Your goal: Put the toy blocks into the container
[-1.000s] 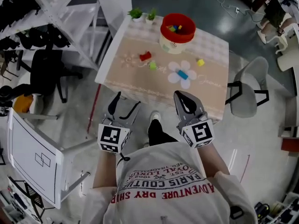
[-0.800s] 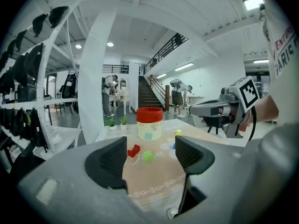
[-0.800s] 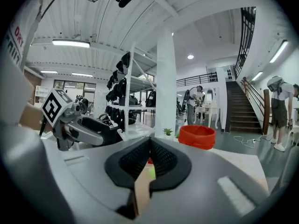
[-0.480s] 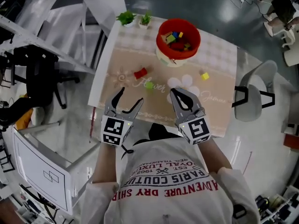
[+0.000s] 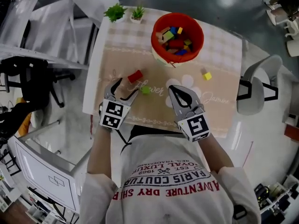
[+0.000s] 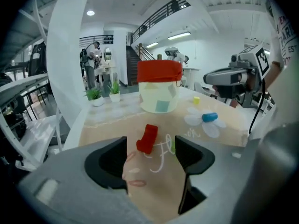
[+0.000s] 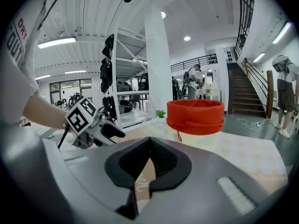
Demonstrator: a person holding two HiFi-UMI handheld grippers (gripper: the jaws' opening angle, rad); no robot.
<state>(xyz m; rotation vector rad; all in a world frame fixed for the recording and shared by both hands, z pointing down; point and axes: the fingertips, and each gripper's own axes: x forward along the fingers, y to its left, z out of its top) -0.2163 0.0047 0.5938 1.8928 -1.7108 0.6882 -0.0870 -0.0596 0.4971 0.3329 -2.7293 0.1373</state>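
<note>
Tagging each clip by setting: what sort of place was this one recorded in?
Probably a large lab or workshop hall, not a home: tall metal shelves, a staircase up to a railed upper level, and an office chair on a polished floor.

White lettered T-shirt (image 5: pixel 163 183); grey left claw (image 5: pixel 125 87) and right claw (image 5: pixel 176 90).

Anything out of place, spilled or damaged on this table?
Nothing spilled or damaged. Four blocks lie loose outside the red container: a red block, a green block, a yellow block and a blue block.
</note>
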